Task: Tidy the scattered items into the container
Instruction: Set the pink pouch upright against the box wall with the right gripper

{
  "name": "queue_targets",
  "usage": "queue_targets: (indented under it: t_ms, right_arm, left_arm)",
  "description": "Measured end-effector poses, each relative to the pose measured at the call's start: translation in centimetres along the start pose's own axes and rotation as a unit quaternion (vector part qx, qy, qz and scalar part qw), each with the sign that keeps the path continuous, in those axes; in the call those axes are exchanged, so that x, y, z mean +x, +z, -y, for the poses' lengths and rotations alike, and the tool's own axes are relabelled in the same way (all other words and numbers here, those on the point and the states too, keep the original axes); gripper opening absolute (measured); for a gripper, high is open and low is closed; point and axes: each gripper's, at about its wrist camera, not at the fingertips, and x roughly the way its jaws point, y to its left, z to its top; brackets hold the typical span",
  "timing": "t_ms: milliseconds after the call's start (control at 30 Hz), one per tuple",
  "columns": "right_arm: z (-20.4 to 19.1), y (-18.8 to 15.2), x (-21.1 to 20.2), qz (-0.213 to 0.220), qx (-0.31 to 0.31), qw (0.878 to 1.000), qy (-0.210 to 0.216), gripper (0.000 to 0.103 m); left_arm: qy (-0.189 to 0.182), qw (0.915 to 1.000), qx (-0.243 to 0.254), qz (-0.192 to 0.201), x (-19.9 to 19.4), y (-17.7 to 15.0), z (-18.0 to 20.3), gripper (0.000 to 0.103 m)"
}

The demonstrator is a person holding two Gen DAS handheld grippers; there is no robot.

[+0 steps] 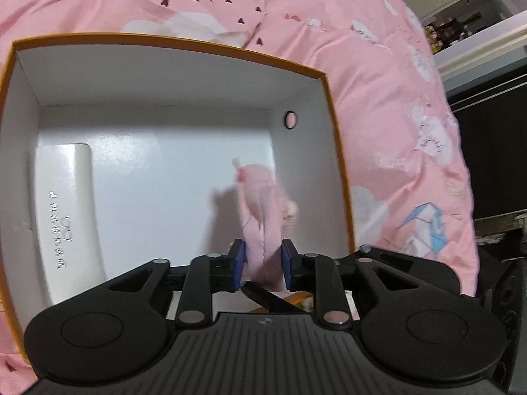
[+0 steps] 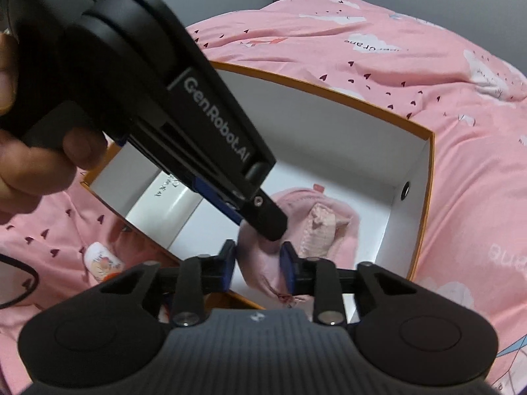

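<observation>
Across the middle of the left wrist view sits the box [image 1: 164, 75], white inside with an orange rim, resting on a pink bedspread [image 1: 378, 65]. At the left of its floor lies a white tube [image 1: 70, 214] with print along its side, so one item looks already put away. At lower centre the left gripper [image 1: 263, 265] is clamped on a pink cloth [image 1: 260, 204], which hangs between the blue pads down toward the right part of the box floor; the cloth is blurred, so I cannot tell whether its lower end touches the floor.

Filling the upper left of the right wrist view, the left gripper [image 2: 263, 220] slants down into the box [image 2: 425, 177], its tip pressed into the pink cloth [image 2: 316, 227], which here bunches on the box floor at centre. At lower centre the right gripper [image 2: 258, 268] has its pads on either side of a fold of the same cloth and appears closed on it. Outside the box, at lower left on the bedspread [image 2: 378, 75], a small white packet [image 2: 102, 258] with a printed picture lies loose, and a dark loop [image 2: 24, 281] shows at the frame edge.

By my judgement the task is partway: tube in, cloth going in but not yet released, packet at least left to collect.
</observation>
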Motion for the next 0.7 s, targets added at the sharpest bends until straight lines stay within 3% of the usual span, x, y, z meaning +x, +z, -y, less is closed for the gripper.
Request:
queue_targets:
  t_ms: [67,233,433,700]
  right_arm:
    - [0.5,0.1,-0.2,-0.002,0.013,1.0,0.001,0.021]
    - [2.6,-0.2,-1.4,0.001,0.072,0.997,-0.007,0.02]
    - [5.2,-0.2,-3.0,0.004,0.148,0.989,0.018,0.02]
    - [7.2,0.0,-3.3,-0.028,0.168,0.985,0.009,0.02]
  left_arm:
    - [-0.011,0.9999,0.003,0.008,-0.4,-0.1,0.1,0.029]
    - [-0.012,0.9984,0.019,0.052,-2.4,-1.0,-0.2,0.044]
    - [0.032,0.9948,0.059,0.076,-2.9,-2.9,-0.2,0.044]
    - [0.015,0.9943,0.081,0.067,-0.8,-3.5,-0.2,0.037]
